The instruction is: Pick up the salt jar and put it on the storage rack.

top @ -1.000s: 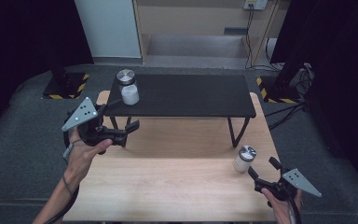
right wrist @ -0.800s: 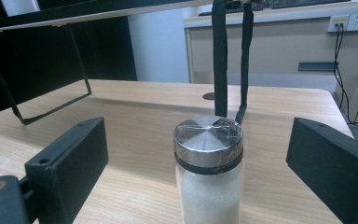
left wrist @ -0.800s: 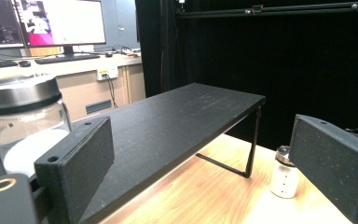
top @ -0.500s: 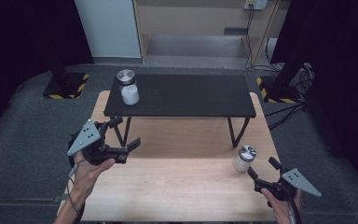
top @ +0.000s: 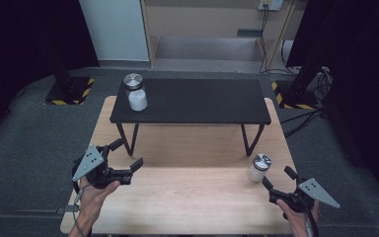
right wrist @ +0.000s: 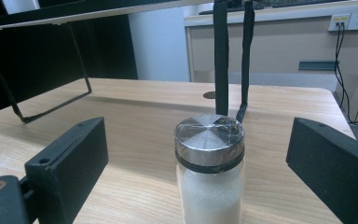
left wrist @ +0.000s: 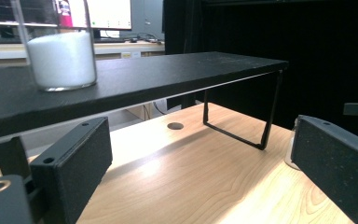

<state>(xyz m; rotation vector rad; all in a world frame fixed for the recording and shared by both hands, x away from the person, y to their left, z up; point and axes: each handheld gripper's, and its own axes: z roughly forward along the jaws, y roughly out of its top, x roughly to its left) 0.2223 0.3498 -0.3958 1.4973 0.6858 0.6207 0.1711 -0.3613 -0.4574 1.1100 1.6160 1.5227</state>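
Observation:
A glass jar of white powder with a metal lid [top: 137, 96] stands on the left end of the low black shelf [top: 202, 101]; in the left gripper view this jar [left wrist: 63, 51] sits up left on the shelf top. A second, like jar [top: 258, 168] stands on the wooden table at the right. My left gripper [top: 127, 154] hangs low over the table's left side, open; its jaws have just been opening, with nothing between its pads [left wrist: 74, 163]. My right gripper [top: 278, 177] is open just short of the second jar [right wrist: 209, 172], which stands between its pads [right wrist: 70, 163] untouched.
The shelf stands on thin black wire legs [top: 249, 140] across the far half of the wooden table [top: 187, 197]. A small round hole [left wrist: 175, 125] is in the tabletop beyond the shelf. Black stands with striped bases [top: 69, 91] and cables [top: 301, 116] flank the table.
My left gripper has sunk toward the table and drifted nearer the front edge, its jaws slightly wider. The right gripper and both jars have not moved.

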